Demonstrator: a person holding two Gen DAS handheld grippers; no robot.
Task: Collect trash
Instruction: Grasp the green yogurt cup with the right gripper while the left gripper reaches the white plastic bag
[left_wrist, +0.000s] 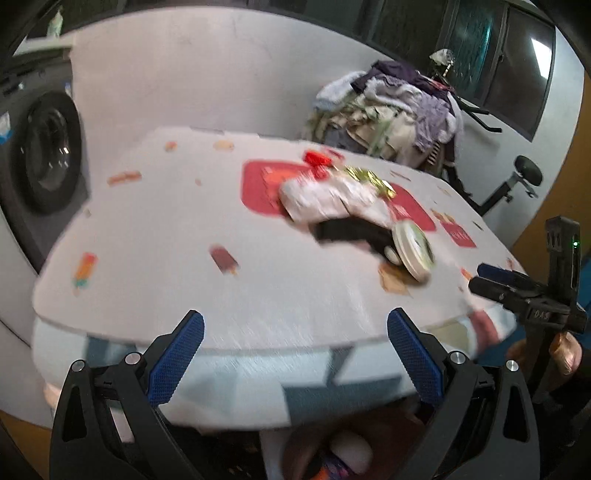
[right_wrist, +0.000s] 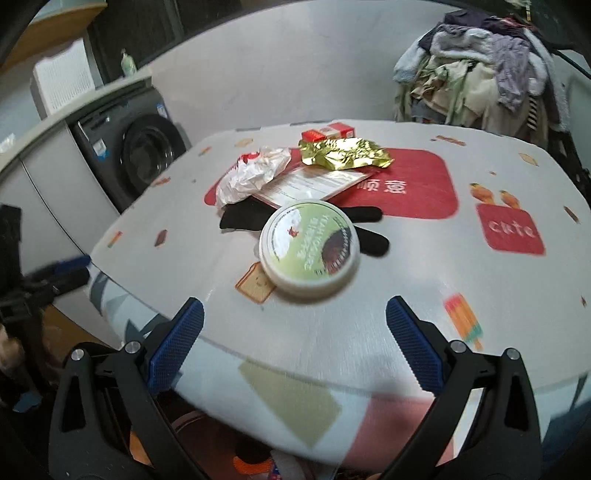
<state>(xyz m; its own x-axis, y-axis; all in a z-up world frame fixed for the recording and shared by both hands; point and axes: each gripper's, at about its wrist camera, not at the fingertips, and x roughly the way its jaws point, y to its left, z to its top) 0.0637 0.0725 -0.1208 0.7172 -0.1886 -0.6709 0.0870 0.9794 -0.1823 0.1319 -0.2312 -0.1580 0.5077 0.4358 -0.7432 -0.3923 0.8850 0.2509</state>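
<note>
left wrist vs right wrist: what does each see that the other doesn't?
Only the left wrist view: the right tool entering from the right with fingers close together, and a black padded stand beyond the table.

Only the right wrist view: legible print on the round tub lid, a printed leaflet, and the left tool, blurred at the left edge.

Both: the table, gold foil wrapper, red box, crumpled white wrapper, black item, washing machine, clothes pile. Each tool's own fingers are spread, holding nothing.
</note>
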